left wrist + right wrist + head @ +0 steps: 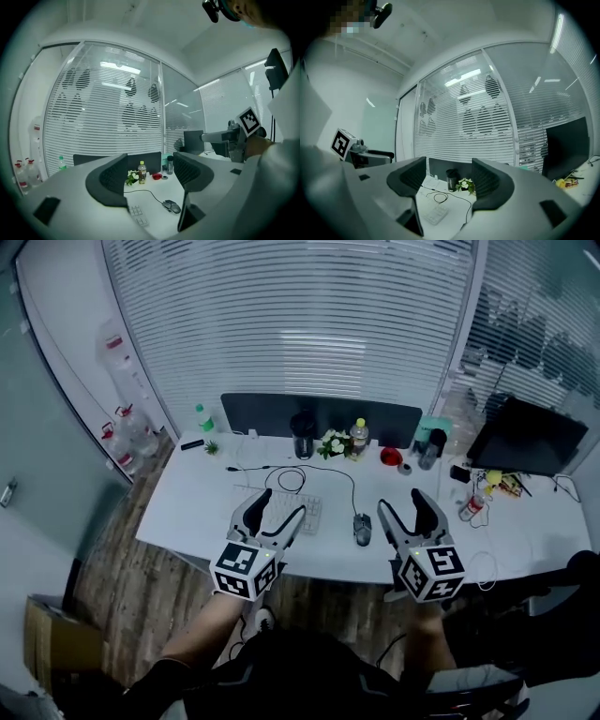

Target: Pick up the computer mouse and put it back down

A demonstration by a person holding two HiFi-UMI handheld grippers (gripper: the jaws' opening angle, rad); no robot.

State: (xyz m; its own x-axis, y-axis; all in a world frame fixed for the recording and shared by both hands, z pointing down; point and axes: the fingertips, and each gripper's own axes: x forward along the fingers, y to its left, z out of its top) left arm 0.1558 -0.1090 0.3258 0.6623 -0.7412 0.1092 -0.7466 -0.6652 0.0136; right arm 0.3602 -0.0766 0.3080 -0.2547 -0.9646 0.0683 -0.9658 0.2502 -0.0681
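A dark computer mouse point(363, 528) lies on the white desk point(187, 512), with its cable looping back toward the keyboard point(302, 509). My right gripper point(401, 502) hovers just right of the mouse with its jaws open and empty. My left gripper point(280, 504) hangs over the keyboard, left of the mouse, also open and empty. In the left gripper view the mouse point(172, 206) shows low between the jaws of my left gripper point(150, 176). In the right gripper view my right gripper point(449, 180) frames the keyboard point(436, 214); the mouse is hidden there.
At the desk's back stand a black cup point(303, 439), small flowers point(335, 444), a yellow-capped bottle point(358, 437), a red object point(391, 457) and a green bottle point(203, 418) before a dark partition point(319, 412). A black monitor point(530, 437) stands far right. The desk's front edge runs under both grippers.
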